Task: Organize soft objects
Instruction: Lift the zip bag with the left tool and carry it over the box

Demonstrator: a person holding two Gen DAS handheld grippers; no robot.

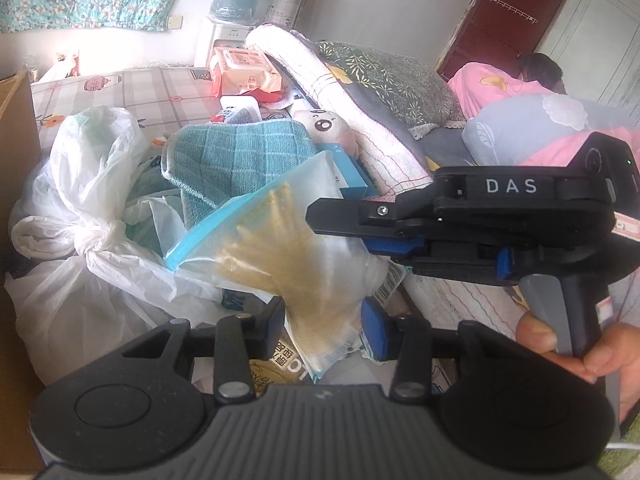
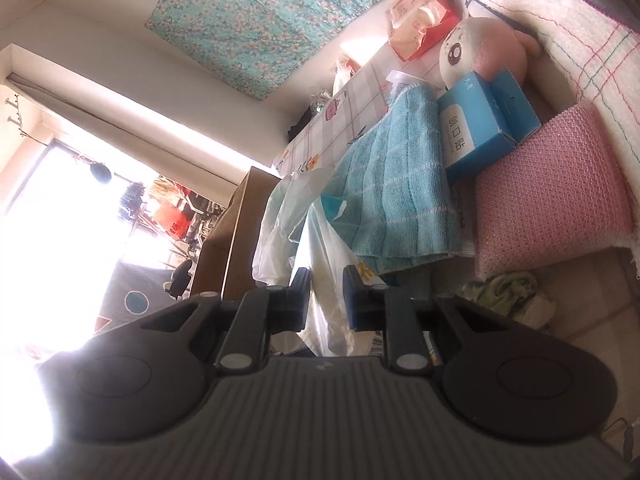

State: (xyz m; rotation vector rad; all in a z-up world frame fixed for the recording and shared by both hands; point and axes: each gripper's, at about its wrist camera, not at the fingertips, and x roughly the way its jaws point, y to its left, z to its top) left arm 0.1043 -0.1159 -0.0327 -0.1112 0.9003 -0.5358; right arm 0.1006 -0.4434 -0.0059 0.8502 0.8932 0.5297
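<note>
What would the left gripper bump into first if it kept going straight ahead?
Probably the clear bag already between its fingers; the left gripper points into it. Behind lies the teal towel, though depth is unclear.

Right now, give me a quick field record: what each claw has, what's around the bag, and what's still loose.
left claw: around the lower end of the clear bag; pad contact unclear
right claw: shut on the same bag, upper right side
bag contents: yellowish, grainy
behind bag: teal towel, blue box, plush toy
left of bag: knotted white plastic bags
right of towel: pink sponge
loose: towel, toy, sponge
</note>
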